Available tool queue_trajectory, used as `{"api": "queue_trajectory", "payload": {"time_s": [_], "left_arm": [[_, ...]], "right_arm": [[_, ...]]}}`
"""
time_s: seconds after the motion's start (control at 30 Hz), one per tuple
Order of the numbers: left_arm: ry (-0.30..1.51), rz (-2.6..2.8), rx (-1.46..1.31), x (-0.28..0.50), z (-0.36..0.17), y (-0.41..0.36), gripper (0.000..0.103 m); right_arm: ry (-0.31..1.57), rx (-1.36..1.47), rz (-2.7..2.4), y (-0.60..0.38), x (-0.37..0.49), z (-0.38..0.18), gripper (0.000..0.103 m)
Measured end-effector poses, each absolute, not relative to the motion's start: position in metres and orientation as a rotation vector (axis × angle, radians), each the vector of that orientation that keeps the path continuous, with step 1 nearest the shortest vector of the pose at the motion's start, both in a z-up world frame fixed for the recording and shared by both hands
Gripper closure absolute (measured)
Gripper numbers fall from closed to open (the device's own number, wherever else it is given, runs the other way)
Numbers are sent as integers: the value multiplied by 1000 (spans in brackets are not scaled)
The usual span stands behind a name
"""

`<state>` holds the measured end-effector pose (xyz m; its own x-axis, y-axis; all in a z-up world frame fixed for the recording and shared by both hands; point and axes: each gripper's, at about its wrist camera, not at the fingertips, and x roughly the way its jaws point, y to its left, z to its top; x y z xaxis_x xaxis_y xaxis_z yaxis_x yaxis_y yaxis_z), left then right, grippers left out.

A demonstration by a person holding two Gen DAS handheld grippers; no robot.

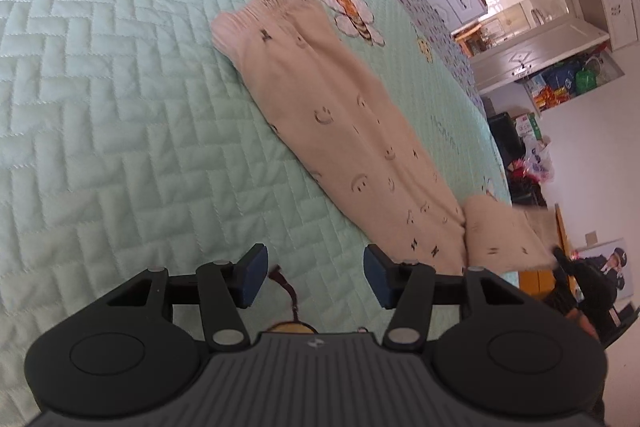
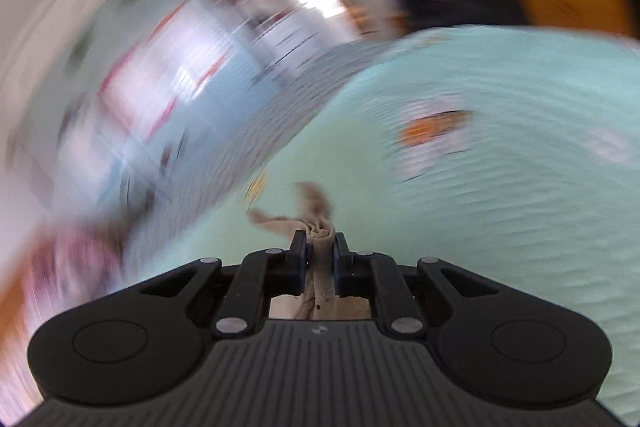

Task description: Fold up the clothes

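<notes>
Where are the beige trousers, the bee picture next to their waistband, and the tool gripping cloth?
beige trousers (image 1: 352,143): left wrist view, middle of the leg.
bee picture (image 1: 352,11): left wrist view, striped body.
right tool (image 2: 320,247): right wrist view, between its fingertips, shut on bunched cloth.

Nearly everything beyond the right gripper (image 2: 320,239) in its own view is smeared by motion: the green quilt (image 2: 500,227) shows only streaks, the orange-and-white patch (image 2: 436,127) on it cannot be identified, and the room left of the quilt is an unreadable swirl. The beige cloth (image 2: 319,259) pinched in that gripper runs down behind the gripper body, so most of it is hidden. In the left wrist view, the far end of the beige trousers (image 1: 344,131) blurs near the quilt's right edge, and the dark right gripper there is too smeared to read. The left gripper (image 1: 316,277) covers a brown-and-yellow print (image 1: 290,325) on the quilt.
</notes>
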<state>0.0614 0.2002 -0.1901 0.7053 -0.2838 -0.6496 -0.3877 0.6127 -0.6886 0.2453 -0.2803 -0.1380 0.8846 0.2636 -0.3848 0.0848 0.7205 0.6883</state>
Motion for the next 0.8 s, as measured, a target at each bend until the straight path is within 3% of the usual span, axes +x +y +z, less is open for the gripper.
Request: {"api": "queue_trajectory", "payload": {"time_s": [0.17, 0.43, 0.67, 0.8], "left_arm": [[857, 54, -889, 72, -190, 181, 47], [893, 52, -818, 81, -182, 161, 47], [914, 45, -783, 89, -180, 144, 47], [919, 45, -782, 92, -183, 141, 47]], "right_arm": [[413, 1021, -70, -376, 232, -164, 89], [414, 1087, -101, -446, 235, -189, 89], [454, 1003, -16, -440, 260, -179, 89], [487, 806, 157, -377, 270, -153, 89]]}}
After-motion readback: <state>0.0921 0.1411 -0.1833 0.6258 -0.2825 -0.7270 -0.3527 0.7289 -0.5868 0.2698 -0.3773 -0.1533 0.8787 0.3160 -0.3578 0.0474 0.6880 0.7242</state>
